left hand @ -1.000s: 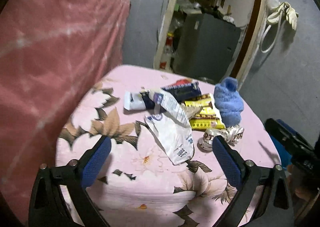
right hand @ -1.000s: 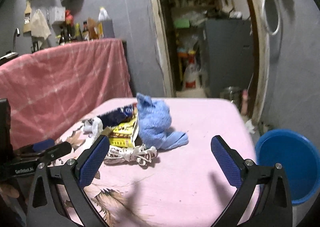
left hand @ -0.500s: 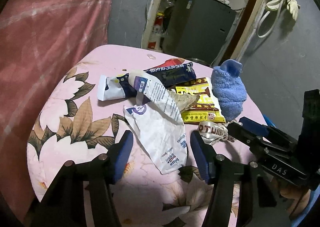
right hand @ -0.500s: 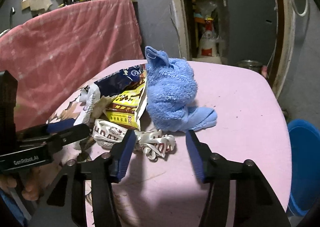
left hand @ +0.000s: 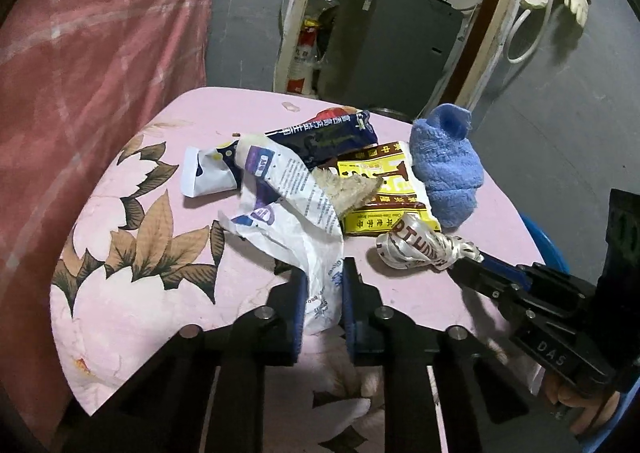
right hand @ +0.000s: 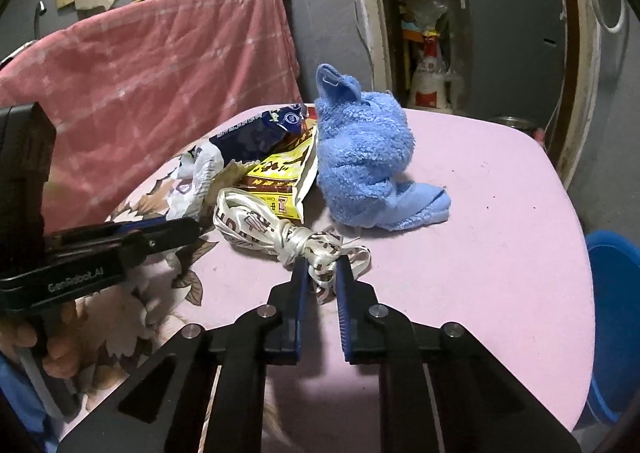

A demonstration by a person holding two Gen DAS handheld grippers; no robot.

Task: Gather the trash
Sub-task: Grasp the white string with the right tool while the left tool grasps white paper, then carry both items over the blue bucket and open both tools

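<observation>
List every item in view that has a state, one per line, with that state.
Left gripper: just closed, pinching the white bag's near end.
Right gripper: just closed, pinching the ribbon's tail.
White bag: crumpled, lying on the table.
Ribbon: knotted, bunched, on the table.
Blue towel: rolled up, untouched.
Yellow packet: flat, partly under other wrappers.
Blue bucket: beside the table; contents hidden.

I see crinkled white paper bag [left hand: 296, 229] between my left pads, glossy satin ribbon [right hand: 280, 233] between right pads, fluffy terry towel [right hand: 364, 157] beyond.
</observation>
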